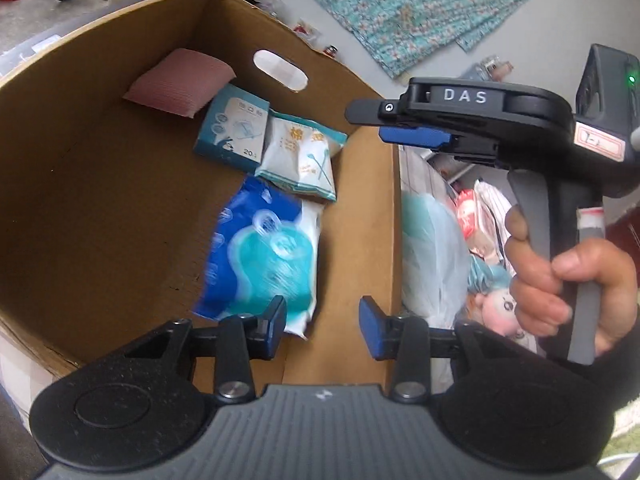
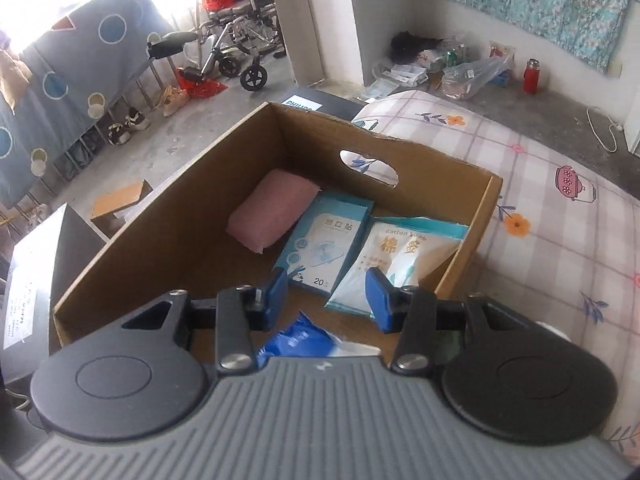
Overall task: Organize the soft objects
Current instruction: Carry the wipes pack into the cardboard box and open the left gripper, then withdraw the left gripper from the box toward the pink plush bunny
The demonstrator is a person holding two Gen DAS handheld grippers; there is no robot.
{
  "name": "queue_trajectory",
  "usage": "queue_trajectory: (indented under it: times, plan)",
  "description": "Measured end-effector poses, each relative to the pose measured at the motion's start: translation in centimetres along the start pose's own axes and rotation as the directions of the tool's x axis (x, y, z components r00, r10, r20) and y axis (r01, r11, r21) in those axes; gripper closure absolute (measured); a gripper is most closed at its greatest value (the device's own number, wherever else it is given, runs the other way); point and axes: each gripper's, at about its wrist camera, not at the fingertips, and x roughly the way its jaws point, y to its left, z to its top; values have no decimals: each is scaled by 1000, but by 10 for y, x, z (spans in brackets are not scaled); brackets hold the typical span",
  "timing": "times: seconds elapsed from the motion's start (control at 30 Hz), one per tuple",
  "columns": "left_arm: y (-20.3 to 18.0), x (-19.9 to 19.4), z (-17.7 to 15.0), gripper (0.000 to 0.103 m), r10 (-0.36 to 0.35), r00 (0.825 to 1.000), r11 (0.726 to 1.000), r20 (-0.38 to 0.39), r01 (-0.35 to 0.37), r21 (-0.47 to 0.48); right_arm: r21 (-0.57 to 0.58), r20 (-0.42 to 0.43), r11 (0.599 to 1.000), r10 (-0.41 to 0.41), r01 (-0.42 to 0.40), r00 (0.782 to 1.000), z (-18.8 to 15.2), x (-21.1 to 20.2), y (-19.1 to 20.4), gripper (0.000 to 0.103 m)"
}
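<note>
Blue-and-white soft plastic wipes pack (image 1: 260,256) lies in brown cardboard box (image 1: 100,200); my left gripper (image 1: 323,320) released, right gripper (image 2: 327,294) empty. Next: fetch another soft item.

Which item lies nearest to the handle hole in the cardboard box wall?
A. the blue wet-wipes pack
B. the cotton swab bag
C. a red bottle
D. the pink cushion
D: the pink cushion lies in the far corner of the cardboard box, just below and beside the handle hole.
</note>
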Motion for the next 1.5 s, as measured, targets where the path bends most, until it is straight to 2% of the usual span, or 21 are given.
queue_trajectory:
  times: [0.17,0.3,0.4,0.47,0.5,0.6,0.67,0.7,0.73,0.8,0.97,1.23,1.27,1.3,1.33,1.37,1.4,1.5]
  plan:
    - [11,-4,10,58,46,999,999,22,-46,10,86,74,996,29,-35,997,-28,-30,-27,60]
    - [17,-1,18,56,134,991,986,-14,-132,101,176,142,979,81,-106,986,-68,-68,-44,59]
    - [13,19,24,55,215,968,954,-131,-180,238,225,176,964,100,-139,979,-104,-87,-51,59]
    - [7,34,22,51,242,950,927,-198,-165,338,255,180,956,97,-142,979,-122,-92,-54,59]
    - [5,41,21,48,263,941,912,-212,-170,373,272,178,951,98,-145,979,-132,-92,-56,59]
    - [0,62,22,48,331,913,877,-240,-203,436,309,184,938,104,-158,977,-153,-94,-59,58]
    - [2,72,26,51,333,906,881,-262,-200,430,319,198,935,96,-157,975,-161,-98,-60,58]
    - [2,76,29,58,333,902,885,-275,-199,420,322,207,934,87,-152,974,-165,-101,-59,58]
    - [3,80,32,61,318,899,897,-300,-182,404,324,215,935,78,-147,974,-167,-104,-60,58]
    - [5,84,36,60,297,901,913,-316,-171,370,331,228,934,63,-138,972,-173,-110,-60,58]
    - [2,91,40,61,313,899,904,-308,-183,385,358,240,927,19,-107,970,-189,-115,-65,58]
    - [-3,95,50,60,319,907,905,-275,-205,374,418,227,904,-5,-93,974,-208,-110,-74,58]
    - [-4,94,49,56,326,908,900,-263,-212,381,426,228,900,-8,-92,974,-210,-110,-75,56]
    - [-8,91,47,47,339,909,890,-242,-227,395,434,228,896,-12,-91,974,-212,-111,-76,54]
    - [-12,89,47,41,350,911,880,-218,-240,410,440,229,894,-19,-86,973,-214,-113,-77,53]
    - [-14,84,45,32,349,916,876,-198,-243,417,444,229,892,-30,-78,973,-215,-114,-77,50]
    - [-16,77,42,27,341,922,876,-183,-241,417,449,231,891,-44,-66,972,-217,-116,-79,48]
    - [-18,60,38,25,319,934,888,-158,-237,395,468,251,882,-74,-54,965,-225,-125,-80,44]
